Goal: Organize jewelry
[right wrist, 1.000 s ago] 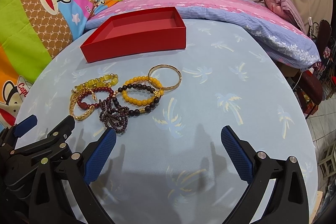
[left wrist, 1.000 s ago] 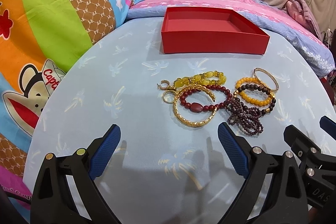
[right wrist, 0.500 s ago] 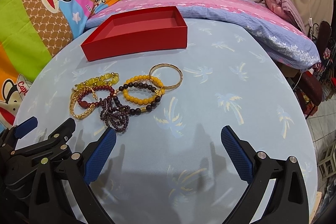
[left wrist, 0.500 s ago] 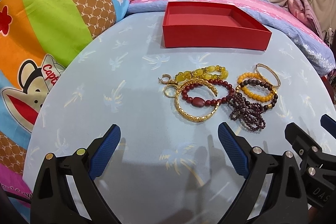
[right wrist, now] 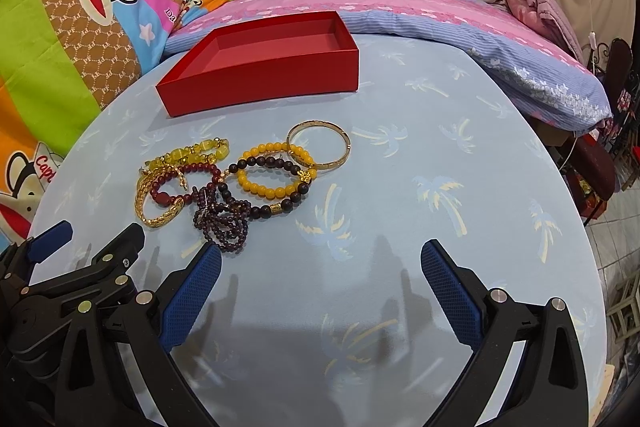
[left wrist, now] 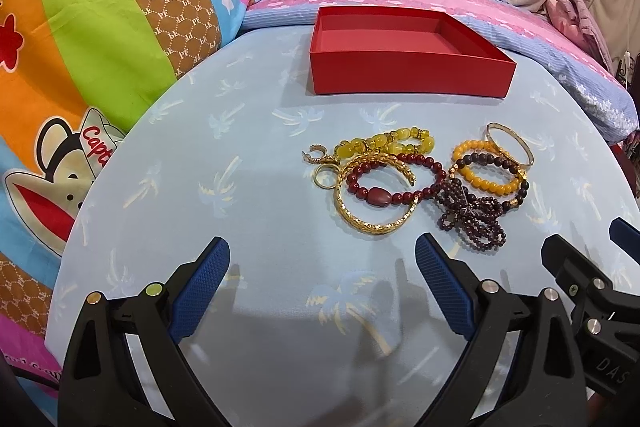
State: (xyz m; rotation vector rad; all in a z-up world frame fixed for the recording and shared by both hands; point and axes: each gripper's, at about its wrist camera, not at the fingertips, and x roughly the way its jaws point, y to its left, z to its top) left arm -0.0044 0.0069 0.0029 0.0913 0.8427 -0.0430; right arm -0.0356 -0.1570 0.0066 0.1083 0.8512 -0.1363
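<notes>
A pile of bracelets lies on the round table: a gold chain bangle (left wrist: 374, 223), a dark red bead bracelet (left wrist: 394, 183), a yellow stone bracelet (left wrist: 384, 143), an orange bead bracelet (left wrist: 482, 167), a thin gold bangle (left wrist: 510, 143), a purple bead string (left wrist: 472, 215). The empty red box (left wrist: 408, 67) stands behind them. My left gripper (left wrist: 322, 275) is open and empty just in front of the pile. My right gripper (right wrist: 320, 275) is open and empty, with the pile (right wrist: 240, 179) ahead to its left and the box (right wrist: 260, 67) beyond.
The table has a pale blue palm-print cloth (left wrist: 240, 187). Colourful monkey-print pillows (left wrist: 80, 47) press against its left edge. A pink and blue quilt (right wrist: 440, 15) lies behind it. Dark furniture (right wrist: 600, 163) stands on the floor at the right.
Both grippers have shifted slightly; the pile and box sit a little lower and nearer in the left wrist view. Nothing was taken hold of.
</notes>
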